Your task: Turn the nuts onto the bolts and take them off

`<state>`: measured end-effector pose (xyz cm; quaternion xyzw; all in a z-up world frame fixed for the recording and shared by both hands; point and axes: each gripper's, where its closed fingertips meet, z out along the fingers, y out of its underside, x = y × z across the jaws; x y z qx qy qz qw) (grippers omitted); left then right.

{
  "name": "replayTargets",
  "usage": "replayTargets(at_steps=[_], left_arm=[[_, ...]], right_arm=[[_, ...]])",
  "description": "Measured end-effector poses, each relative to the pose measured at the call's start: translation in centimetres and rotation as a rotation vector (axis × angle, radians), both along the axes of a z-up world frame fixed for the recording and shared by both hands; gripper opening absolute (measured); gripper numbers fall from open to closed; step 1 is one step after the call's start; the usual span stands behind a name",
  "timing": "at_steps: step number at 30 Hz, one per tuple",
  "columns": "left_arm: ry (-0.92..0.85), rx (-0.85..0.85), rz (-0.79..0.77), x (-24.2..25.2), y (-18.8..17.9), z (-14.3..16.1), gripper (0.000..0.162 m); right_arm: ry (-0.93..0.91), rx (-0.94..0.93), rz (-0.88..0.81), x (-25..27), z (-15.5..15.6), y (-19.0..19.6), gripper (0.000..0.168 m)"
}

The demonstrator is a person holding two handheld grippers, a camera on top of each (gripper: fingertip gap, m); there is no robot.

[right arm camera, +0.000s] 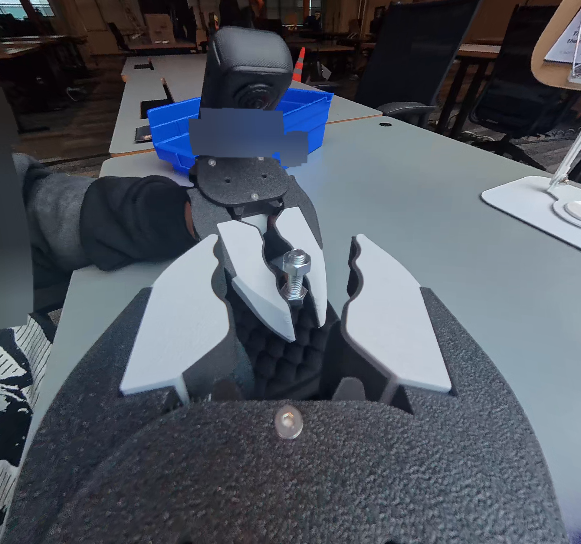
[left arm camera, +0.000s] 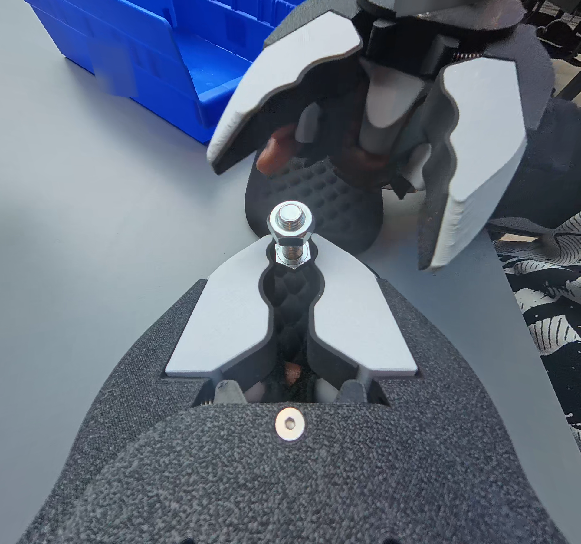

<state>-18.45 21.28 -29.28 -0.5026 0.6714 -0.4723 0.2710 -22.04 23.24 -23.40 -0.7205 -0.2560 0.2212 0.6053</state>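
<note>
Far across the grey table (left arm camera: 94,214), a blue bin (left arm camera: 176,57) sits with its visible floor bare. Nearer, your left gripper (left arm camera: 290,245) pinches the head of a bolt (left arm camera: 290,252), which stands upright with a nut (left arm camera: 290,223) threaded near its tip. Your right gripper (right arm camera: 284,277) hangs spread wide on either side of the bolt, touching nothing. A black dimpled pad (left arm camera: 314,201) lies beneath, and a white mat (right arm camera: 528,205) rests far right.
</note>
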Motion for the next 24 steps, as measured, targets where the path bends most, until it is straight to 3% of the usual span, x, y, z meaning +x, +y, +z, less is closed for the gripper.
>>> replayTargets(at_steps=[11, 15, 24], left_arm=[[0.013, 0.007, -0.019, -0.1, -0.3, -0.2, 0.017], [0.015, 0.011, -0.026, -0.1, -0.4, -0.3, 0.017], [0.017, 0.013, -0.024, -0.1, -0.3, -0.3, 0.017]], right_arm=[[0.064, -0.031, 0.086, -0.9, -0.4, -0.2, 0.074], [0.086, -0.025, 0.099, -1.2, -0.5, 0.2, 0.058], [0.09, -0.069, 0.116, -1.4, -1.3, 0.0, 0.05]])
